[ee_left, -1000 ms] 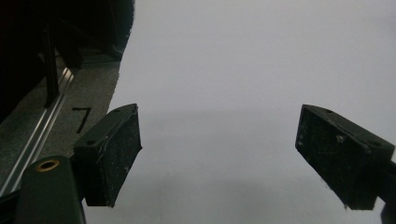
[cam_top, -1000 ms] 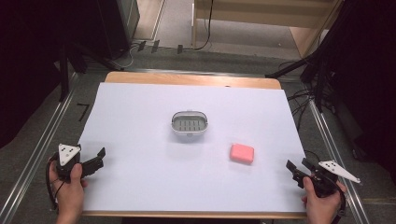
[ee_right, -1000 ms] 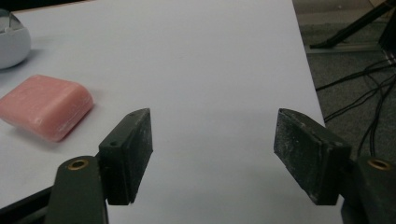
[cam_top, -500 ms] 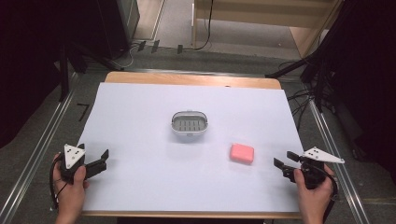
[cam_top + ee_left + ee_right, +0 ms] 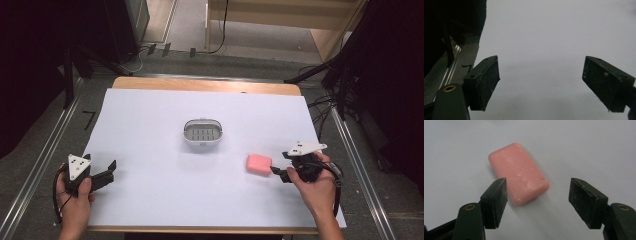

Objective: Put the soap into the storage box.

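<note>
Pink soap bar (image 5: pixel 259 163) lies flat on the white table sheet (image 5: pixel 150 130), on the right half of the table and toward the near edge. We see the right gripper (image 5: pixel 278 171) just beside it, on its right side in the high view, jaws pointing at the bar. In the right gripper view (image 5: pixel 537 203) the near end of the soap bar (image 5: pixel 519 178) sits just ahead of the jaw tips, offset toward the jaw on the left of that view; part of the bar's near corner is hidden behind that jaw, so we cannot tell whether it touches. The other jaw stands apart from the bar, with bare sheet between them.

Open sheet surrounds the bar on its far, left and near sides. A grey oval dish (image 5: pixel 202 132) with a slotted floor stands near the table centre, well apart from the bar, up and to the left. The sheet's right edge lies beyond the right hand (image 5: pixel 312 187).

Both jaws of the right gripper are spread wide and hold nothing. The left gripper (image 5: pixel 111 170), held in the left hand (image 5: pixel 75 200) near the table's left near corner, is also spread wide; in the left gripper view (image 5: pixel 552 85) we see bare sheet between its jaws.
</note>
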Demonstrator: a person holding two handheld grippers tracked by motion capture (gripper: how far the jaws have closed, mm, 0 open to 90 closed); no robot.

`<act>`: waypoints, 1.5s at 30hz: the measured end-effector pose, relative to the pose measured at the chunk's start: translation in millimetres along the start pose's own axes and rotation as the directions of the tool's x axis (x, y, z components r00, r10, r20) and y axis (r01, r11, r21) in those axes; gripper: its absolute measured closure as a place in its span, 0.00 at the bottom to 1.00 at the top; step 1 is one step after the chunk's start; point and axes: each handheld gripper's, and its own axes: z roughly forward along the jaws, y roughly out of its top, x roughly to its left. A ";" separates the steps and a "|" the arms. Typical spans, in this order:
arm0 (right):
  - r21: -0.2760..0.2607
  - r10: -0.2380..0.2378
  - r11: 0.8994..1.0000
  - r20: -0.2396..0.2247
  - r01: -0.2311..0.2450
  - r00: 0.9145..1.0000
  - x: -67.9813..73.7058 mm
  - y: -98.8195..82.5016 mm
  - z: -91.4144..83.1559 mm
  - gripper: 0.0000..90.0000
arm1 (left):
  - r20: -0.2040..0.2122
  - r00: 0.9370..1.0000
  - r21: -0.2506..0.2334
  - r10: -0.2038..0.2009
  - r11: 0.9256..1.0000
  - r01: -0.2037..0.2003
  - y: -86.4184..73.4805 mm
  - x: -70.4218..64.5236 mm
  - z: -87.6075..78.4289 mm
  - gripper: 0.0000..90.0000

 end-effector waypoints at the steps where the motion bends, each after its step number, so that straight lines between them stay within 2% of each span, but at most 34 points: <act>1: 0.003 -0.025 1.000 -0.008 0.025 1.000 1.1 4.5 2.2 0.36 | -0.001 1.000 0.002 0.003 1.000 -0.003 0.1 -0.3 -0.3 0.17; 4: 0.019 -0.060 0.998 -0.029 0.060 0.998 3.3 12.1 7.3 0.36 | 0.000 1.000 0.002 0.006 1.000 -0.006 0.0 -0.5 -0.2 0.17; 8: 0.031 -0.109 0.993 -0.081 0.112 0.991 5.0 19.5 16.3 0.36 | 0.003 1.000 0.003 0.006 1.000 -0.006 0.0 -0.3 -0.3 0.17; 10: 0.035 -0.112 0.993 -0.091 0.116 0.990 5.3 20.5 18.1 0.36 | 0.003 1.000 0.003 0.005 1.000 -0.005 0.1 -0.3 -0.2 0.17; 12: 0.053 -0.141 0.988 -0.113 0.148 0.983 6.1 23.8 24.3 0.36 | 0.002 1.000 0.005 0.007 1.000 -0.007 0.1 -0.4 0.0 0.17; 22: 0.107 -0.190 0.972 -0.153 0.207 0.970 5.6 29.2 38.9 0.31 | 0.006 1.000 0.000 0.011 1.000 -0.011 0.0 -0.6 0.1 0.17; 26: 0.137 -0.222 0.960 -0.162 0.245 0.962 4.3 30.0 48.4 0.31 | 0.006 1.000 0.002 0.013 1.000 -0.013 0.1 -0.5 0.1 0.17; 30: 0.145 -0.239 0.953 -0.168 0.264 0.956 4.7 31.5 53.9 0.31 | 0.006 1.000 0.001 0.013 1.000 -0.013 0.1 -0.8 0.4 0.17; 33: 0.151 -0.239 0.952 -0.173 0.266 0.955 4.4 31.2 56.7 0.32 | 0.008 1.000 0.001 0.012 1.000 -0.012 0.1 -0.8 0.4 0.17; 35: 0.159 -0.243 0.949 -0.187 0.274 0.952 3.7 30.2 59.9 0.33 | 0.009 1.000 0.000 0.013 1.000 -0.013 0.0 -0.8 0.4 0.17; 36: 0.167 -0.239 0.947 -0.201 0.274 0.950 2.7 29.8 63.0 0.37 | 0.009 1.000 0.000 0.014 1.000 -0.014 0.0 -0.8 0.4 0.17; 45: 0.164 -0.246 0.945 -0.221 0.284 0.944 2.6 28.2 69.2 0.42 | 0.014 1.000 0.002 0.014 1.000 -0.014 0.1 -0.9 0.4 0.17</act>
